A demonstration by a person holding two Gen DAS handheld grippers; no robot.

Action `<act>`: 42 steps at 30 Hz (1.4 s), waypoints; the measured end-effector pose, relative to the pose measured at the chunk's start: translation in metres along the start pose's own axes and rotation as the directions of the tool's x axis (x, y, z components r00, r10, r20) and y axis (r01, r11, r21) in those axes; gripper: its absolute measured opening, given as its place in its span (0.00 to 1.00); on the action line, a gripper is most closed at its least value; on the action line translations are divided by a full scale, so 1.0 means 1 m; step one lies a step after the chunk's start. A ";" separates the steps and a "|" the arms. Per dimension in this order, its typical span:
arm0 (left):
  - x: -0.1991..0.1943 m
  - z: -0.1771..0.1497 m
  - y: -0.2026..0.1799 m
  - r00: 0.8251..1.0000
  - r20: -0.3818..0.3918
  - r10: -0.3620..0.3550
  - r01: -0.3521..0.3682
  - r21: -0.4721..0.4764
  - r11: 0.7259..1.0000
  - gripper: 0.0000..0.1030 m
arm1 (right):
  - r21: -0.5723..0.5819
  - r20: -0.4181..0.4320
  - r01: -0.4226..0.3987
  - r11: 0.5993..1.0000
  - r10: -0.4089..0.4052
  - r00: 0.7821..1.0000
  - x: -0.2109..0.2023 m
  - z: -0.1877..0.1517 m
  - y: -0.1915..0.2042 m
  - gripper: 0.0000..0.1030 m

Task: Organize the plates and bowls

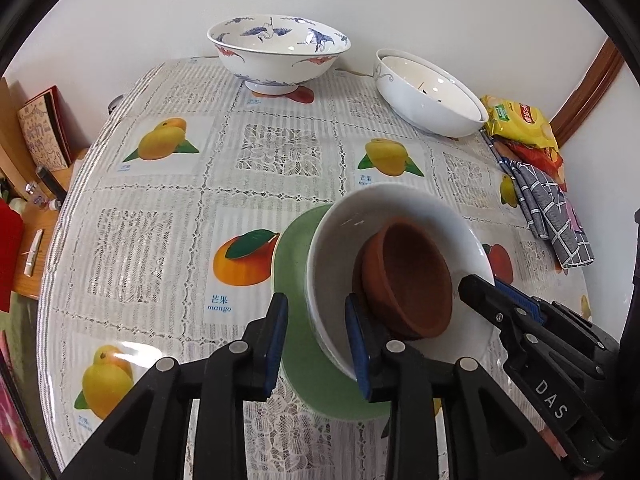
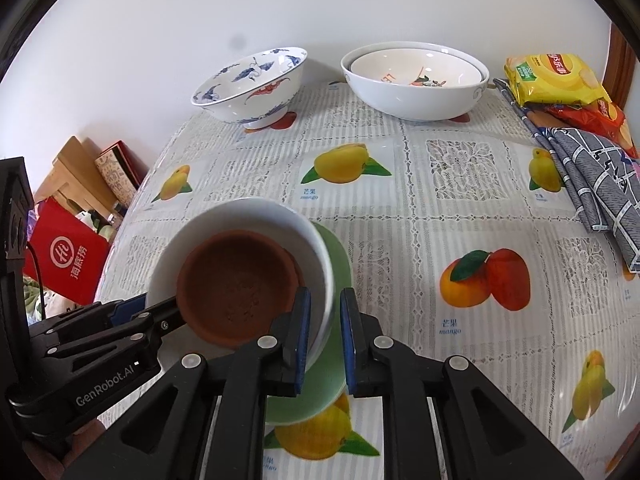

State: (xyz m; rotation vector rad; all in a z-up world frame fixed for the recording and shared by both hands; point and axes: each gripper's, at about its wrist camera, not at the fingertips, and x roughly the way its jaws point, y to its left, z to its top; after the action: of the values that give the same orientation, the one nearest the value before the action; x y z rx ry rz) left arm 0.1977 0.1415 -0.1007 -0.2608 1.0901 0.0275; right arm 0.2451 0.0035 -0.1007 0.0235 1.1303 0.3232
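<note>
A brown clay bowl [image 1: 408, 276] sits inside a white bowl [image 1: 340, 240], which stands on a green plate [image 1: 296, 248] near the table's front. My left gripper [image 1: 316, 344] straddles the white bowl's near-left rim, one finger inside and one outside, jaws a little apart. My right gripper [image 2: 324, 336] straddles the white bowl [image 2: 240, 220] at its right rim in the same way, above the green plate [image 2: 338, 256]. The brown bowl [image 2: 236, 284] fills the white bowl. Each gripper shows in the other's view.
A blue-and-white crane bowl [image 1: 278, 50] and nested white bowls [image 1: 430, 92] stand at the table's back edge by the wall. Yellow snack bags [image 1: 520, 124] and a grey checked cloth [image 1: 556, 216] lie at the right. Shelves and a red bag [image 2: 66, 256] are left of the table.
</note>
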 end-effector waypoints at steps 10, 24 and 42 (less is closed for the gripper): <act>-0.049 -0.026 -0.012 0.998 0.060 -0.003 0.002 0.020 1.000 0.36 | -0.020 0.031 0.018 1.000 -0.017 0.999 -0.051 -0.027 0.002 0.25; -0.131 -0.076 -0.076 0.974 0.223 -0.046 0.018 0.124 0.992 0.57 | 0.022 0.148 0.184 0.983 -0.185 0.972 -0.163 -0.081 -0.021 0.37; -0.194 -0.147 -0.125 0.941 0.338 -0.015 -0.054 0.195 0.979 0.88 | 0.120 0.269 0.273 0.955 -0.296 0.917 -0.267 -0.165 -0.052 0.85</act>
State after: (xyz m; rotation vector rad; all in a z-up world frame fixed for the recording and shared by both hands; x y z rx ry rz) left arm -0.0019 0.0077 0.0304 -0.0578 0.7456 -0.0202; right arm 0.0084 -0.1403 0.0547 -0.0233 0.8447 0.0106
